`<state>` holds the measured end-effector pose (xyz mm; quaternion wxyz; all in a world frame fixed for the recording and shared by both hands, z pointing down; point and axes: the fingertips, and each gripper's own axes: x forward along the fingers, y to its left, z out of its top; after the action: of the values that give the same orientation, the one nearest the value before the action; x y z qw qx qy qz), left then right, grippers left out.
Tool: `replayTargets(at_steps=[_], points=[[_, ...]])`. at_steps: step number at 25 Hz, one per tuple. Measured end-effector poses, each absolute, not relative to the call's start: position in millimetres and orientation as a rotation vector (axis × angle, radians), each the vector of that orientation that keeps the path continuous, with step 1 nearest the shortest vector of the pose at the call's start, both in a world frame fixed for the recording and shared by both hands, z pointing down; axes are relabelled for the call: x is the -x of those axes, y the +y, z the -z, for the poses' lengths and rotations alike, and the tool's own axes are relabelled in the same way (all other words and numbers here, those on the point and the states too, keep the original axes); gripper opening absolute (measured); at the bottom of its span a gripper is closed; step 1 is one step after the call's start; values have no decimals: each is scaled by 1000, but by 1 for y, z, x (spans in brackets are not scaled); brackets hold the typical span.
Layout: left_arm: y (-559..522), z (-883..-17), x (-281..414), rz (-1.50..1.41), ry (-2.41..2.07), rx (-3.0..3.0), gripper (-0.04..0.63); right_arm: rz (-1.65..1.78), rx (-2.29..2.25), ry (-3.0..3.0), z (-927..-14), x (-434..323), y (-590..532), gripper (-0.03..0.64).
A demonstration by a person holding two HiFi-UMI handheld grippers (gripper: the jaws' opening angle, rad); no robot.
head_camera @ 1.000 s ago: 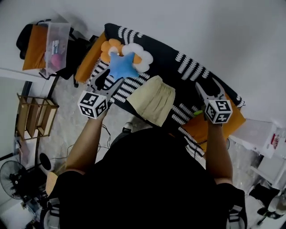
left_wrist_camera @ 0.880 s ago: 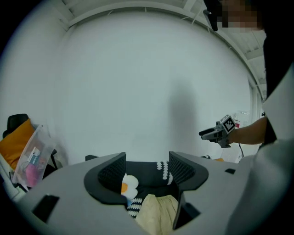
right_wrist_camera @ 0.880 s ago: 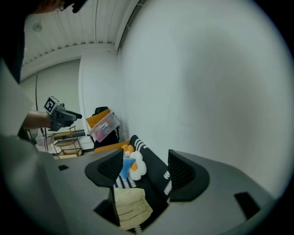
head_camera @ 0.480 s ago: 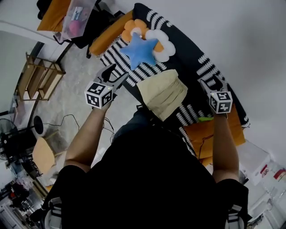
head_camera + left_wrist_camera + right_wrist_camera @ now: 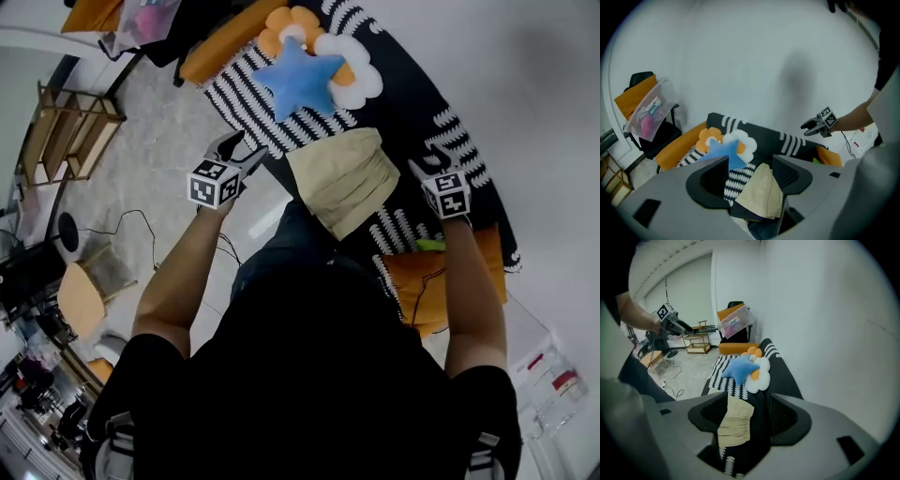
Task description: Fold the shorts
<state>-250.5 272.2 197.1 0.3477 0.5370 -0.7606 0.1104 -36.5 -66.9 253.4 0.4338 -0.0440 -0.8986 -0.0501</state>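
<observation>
Shorts lie flat on the couch, ready to fold. The left gripper and right gripper flank them, both empty: left fingers wide, right fingers closing a bit.

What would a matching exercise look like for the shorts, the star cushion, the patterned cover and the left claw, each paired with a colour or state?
Things:
1. shorts
2. star cushion
3. patterned cover
4. left claw

Colour or state:
a. black and white
b. open, holding nothing
c. beige
d. blue

Pairs: 1-c, 2-d, 3-a, 4-b.
</observation>
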Motion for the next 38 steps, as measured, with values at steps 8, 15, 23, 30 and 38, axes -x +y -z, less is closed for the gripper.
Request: replayTargets(at_steps=[8, 15, 23, 30, 38], points=[[263, -304, 275, -380, -1815, -1390, 308, 196, 265, -2051, -340, 83, -57, 273], [256, -384, 290, -410, -1736, -1380, 307, 238, 332, -1964, -413, 119, -60, 250], [255, -477, 286, -425, -1626, -1356, 296, 299, 423, -1833, -496, 140, -69, 229], [255, -535, 277, -436, -1577, -1347, 282, 338, 493, -1758, -552, 155, -65, 221], [257, -603, 253, -452, -1498, -1353, 229, 373, 564, -1712, -601, 177, -54, 215]])
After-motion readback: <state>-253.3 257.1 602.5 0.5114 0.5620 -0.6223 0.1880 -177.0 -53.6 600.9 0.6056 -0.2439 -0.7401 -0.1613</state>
